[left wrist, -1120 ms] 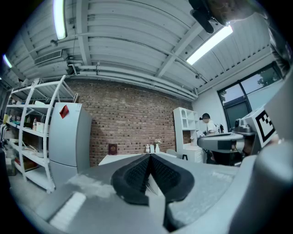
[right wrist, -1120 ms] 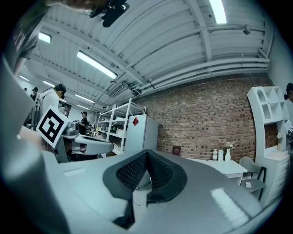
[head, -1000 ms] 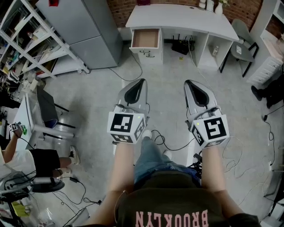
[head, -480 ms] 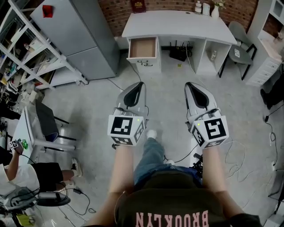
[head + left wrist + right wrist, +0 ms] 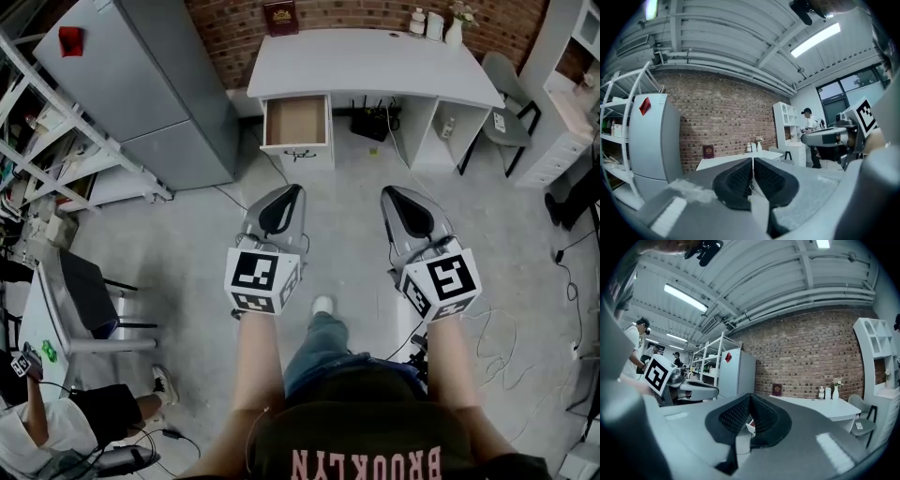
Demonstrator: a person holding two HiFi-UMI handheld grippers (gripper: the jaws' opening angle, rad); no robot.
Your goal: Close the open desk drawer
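Nothing of the job is done yet. The drawer [image 5: 296, 122] stands pulled out at the left end of the white desk [image 5: 375, 58], its bare brown bottom open to the room, and it looks empty, though from this far off I would not swear to that. It lies at about twelve o'clock from the left gripper [image 5: 289, 194] and about eleven o'clock from the right gripper [image 5: 390, 195], well apart from both, with open grey floor [image 5: 347, 187] between.

Both tools are clenched on nothing. The left gripper view shows its ribbed pads pressed together, and the right gripper view shows the same. Each one points level toward the desk and the brick wall [image 5: 234, 28] behind it.

What remains, by my reckoning, is everything: get up to the desk, set a gripper against the drawer front [image 5: 298, 152] and push it flush. Shut jaws should do for a plain push.
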